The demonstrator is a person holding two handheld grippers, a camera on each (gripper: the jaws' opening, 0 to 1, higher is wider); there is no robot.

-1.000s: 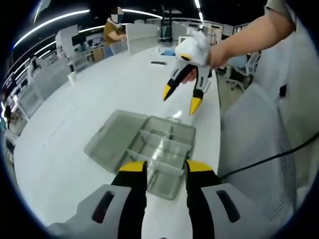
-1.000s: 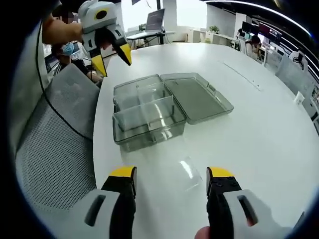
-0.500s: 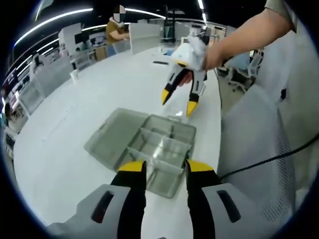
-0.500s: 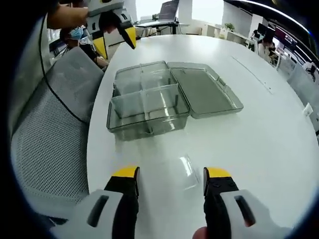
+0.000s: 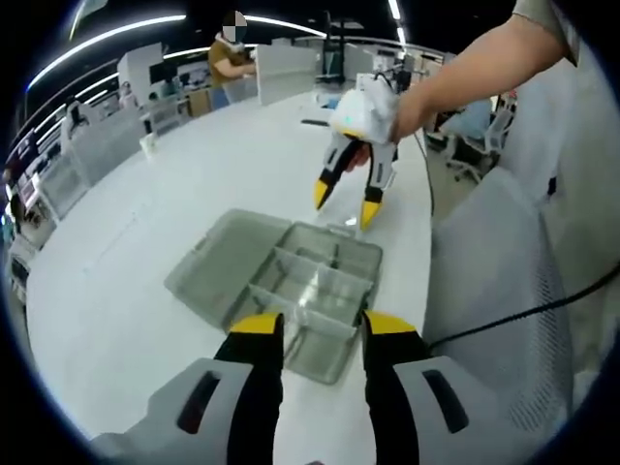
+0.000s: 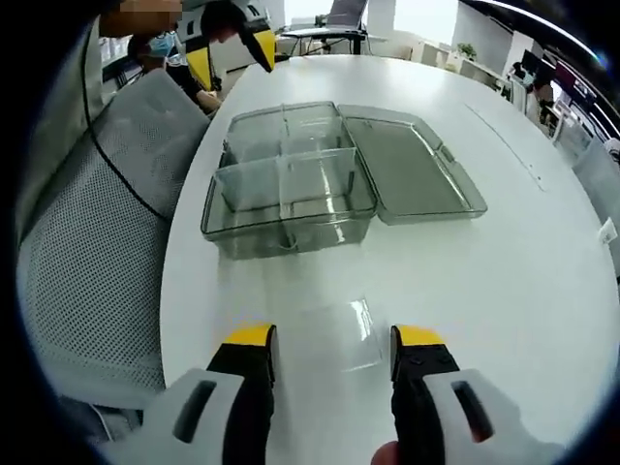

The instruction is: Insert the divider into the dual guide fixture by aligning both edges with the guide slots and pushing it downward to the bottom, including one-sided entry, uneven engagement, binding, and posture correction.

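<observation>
In the right gripper view, the right tool has its jaws spread and hangs just above the divider, a clear plastic sheet lying flat on the white desk between the yellow tips; nothing is gripped. Past it stands the dual guide fixture, a smoky clear compartment box with its lid folded open flat beside it. In the left gripper view, the left tool is likewise released and empty, poised over the near end of the box, with the right tool beyond the box's far side. By my reading the task stands at the pick-up: the divider is not yet in hand, let alone in the slots. The next move calls for closing on one edge of the thin sheet, which looks slippery and hard to lift off a smooth top, then turning it upright. A mesh chair back sits at the desk's edge; farther off is an open office with ceiling light strips, desks and seated people.
</observation>
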